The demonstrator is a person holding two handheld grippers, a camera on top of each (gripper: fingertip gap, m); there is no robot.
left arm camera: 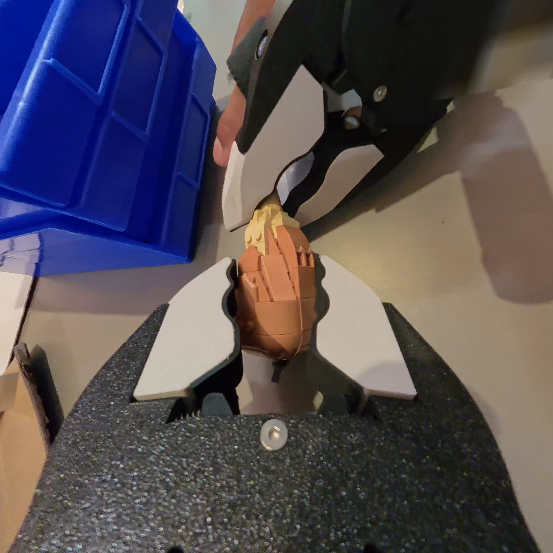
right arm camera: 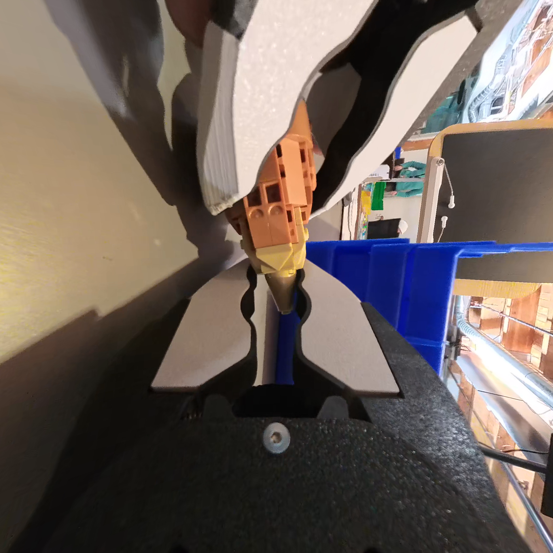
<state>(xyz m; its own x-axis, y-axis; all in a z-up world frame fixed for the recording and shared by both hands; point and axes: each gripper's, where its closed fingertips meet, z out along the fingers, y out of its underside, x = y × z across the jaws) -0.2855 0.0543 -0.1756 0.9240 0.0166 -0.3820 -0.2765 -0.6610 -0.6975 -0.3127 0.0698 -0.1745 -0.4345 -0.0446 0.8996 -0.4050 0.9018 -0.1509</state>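
A glossy blue plastic bin (left arm camera: 98,125) with ribbed walls stands at the left on a smooth beige table (left arm camera: 419,284). Just right of it, the left gripper (left arm camera: 276,287), with wavy-edged grey pads on a grainy black body, is clamped around a rounded brown brick model (left arm camera: 275,299). The model's cream-coloured end tapers to a dull gold cone (right arm camera: 284,291). The right gripper (right arm camera: 276,287), tilted steeply against the left one, has its pads closed on that cone tip. A hand (left arm camera: 227,128) shows behind it.
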